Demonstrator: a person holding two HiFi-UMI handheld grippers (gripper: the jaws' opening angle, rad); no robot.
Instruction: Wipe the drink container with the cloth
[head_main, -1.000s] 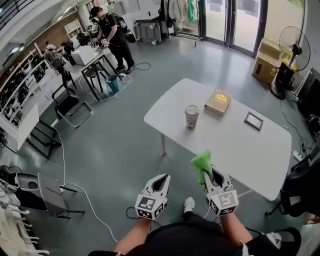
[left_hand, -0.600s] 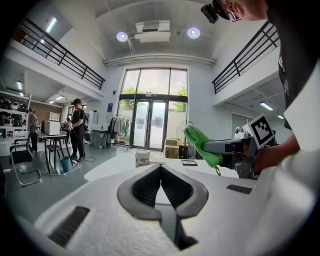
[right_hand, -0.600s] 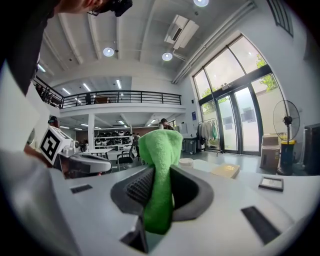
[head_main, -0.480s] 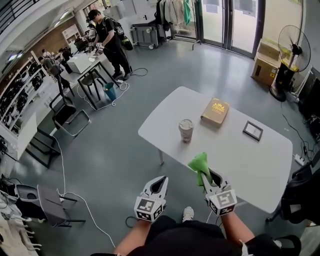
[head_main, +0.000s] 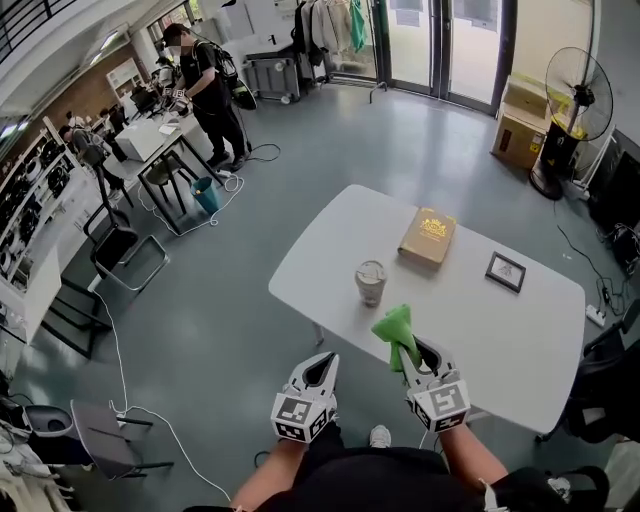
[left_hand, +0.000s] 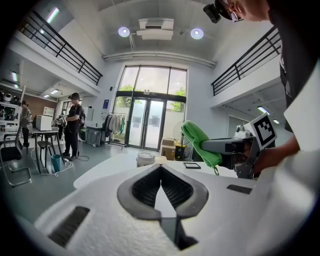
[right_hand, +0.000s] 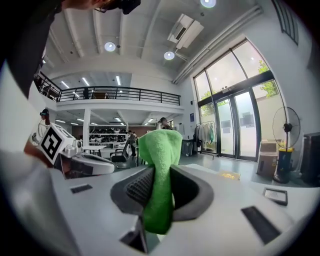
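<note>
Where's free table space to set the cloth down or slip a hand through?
Widest bare patch: the table's near side, between the picture frame and the near edge. The end left of the cup is also bare. Tightest: the gap between cup and book.

green cloth (head_main: 396, 328), white table (head_main: 520, 340), tan book (head_main: 427, 237), grey floor (head_main: 260, 200)

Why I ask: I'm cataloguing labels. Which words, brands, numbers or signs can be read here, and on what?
No text is readable.
Book: gold cover print, too small to read.
Drink container: any print too blurred.
Framed picture: too small.
Left gripper, right gripper: marker squares only, no letters.
</note>
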